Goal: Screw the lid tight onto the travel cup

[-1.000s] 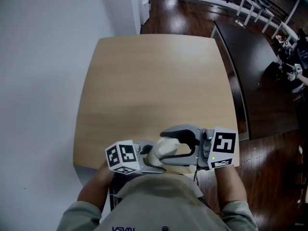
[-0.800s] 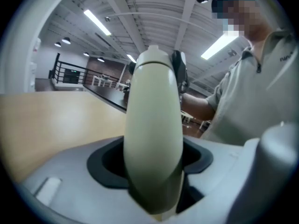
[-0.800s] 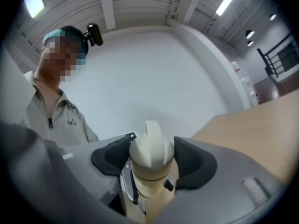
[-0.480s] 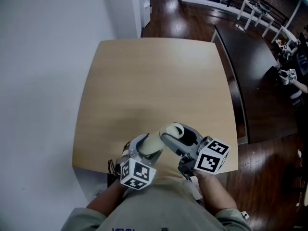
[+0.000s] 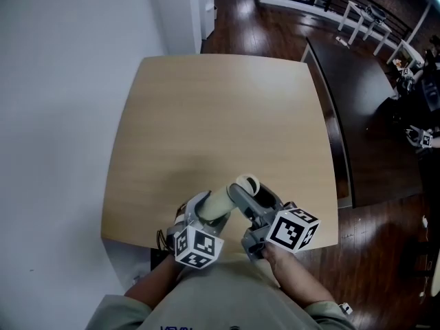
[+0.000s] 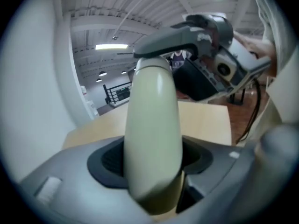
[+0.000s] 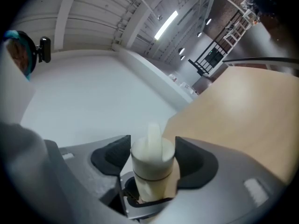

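Left hand-held gripper (image 6: 152, 161): closed on the cup (image 6: 152, 120). Both dark pads press the cream body near its lower end.
Cup position: runs straight out of the left hand-held gripper and away from it, tilted upward. It is carried between the two tools.
Right hand-held gripper (image 7: 150, 158): closed on the lid (image 7: 148, 148), with one pad against each side of it.
Lid position: on the cup's mouth, at the end farthest from the left hand-held gripper. A thin dark seam runs round just below it, and a narrow tab stands up from its top.
Work done: the lid sits on the cup, and each part is clamped by its own tool.
Work left: judged, the tightening twist. The pictures do not show how far the thread has engaged, so the lid cannot be called tight.
Left pose: close to the person's body, pointing forward and somewhat down.
Right pose: comes in from the right and crosses the cup's far end. It is rolled so that its marker cube (image 5: 292, 231) sits cornerwise.
Tabletop (image 5: 220, 108): light wood, below and beyond both tools. The cup appears clear of it.
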A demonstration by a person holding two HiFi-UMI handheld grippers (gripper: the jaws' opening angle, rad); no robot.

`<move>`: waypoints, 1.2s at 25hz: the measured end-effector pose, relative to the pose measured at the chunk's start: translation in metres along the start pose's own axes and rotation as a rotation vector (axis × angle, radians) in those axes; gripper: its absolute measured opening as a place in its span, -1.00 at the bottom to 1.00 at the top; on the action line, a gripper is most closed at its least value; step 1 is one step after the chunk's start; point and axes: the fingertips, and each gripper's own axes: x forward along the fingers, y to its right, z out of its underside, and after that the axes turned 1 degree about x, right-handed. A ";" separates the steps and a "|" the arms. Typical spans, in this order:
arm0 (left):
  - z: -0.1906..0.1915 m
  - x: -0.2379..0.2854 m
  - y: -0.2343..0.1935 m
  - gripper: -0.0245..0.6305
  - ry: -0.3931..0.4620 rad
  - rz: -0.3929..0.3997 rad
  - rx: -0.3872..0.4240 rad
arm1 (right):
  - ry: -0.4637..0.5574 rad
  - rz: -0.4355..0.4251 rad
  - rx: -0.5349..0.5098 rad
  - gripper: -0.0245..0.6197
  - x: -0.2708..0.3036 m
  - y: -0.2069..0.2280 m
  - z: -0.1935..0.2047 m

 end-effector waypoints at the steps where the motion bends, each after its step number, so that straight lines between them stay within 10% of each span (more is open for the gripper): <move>1: -0.007 -0.002 0.003 0.03 0.031 0.051 -0.032 | 0.004 -0.036 -0.021 -0.02 -0.003 -0.006 -0.006; 9: -0.058 -0.055 0.047 0.03 0.317 0.706 -0.226 | -0.026 -0.426 -0.334 0.05 -0.056 -0.075 -0.038; 16: -0.098 -0.121 0.085 0.03 0.415 1.213 -0.219 | -0.189 -0.763 -0.503 0.10 -0.095 -0.139 -0.033; 23: -0.107 -0.146 0.093 0.03 0.414 1.379 -0.174 | -0.295 -0.879 -0.570 0.10 -0.101 -0.159 -0.019; 30: -0.103 -0.135 0.091 0.03 0.399 1.304 -0.162 | -0.288 -0.863 -0.535 -0.05 -0.093 -0.153 -0.017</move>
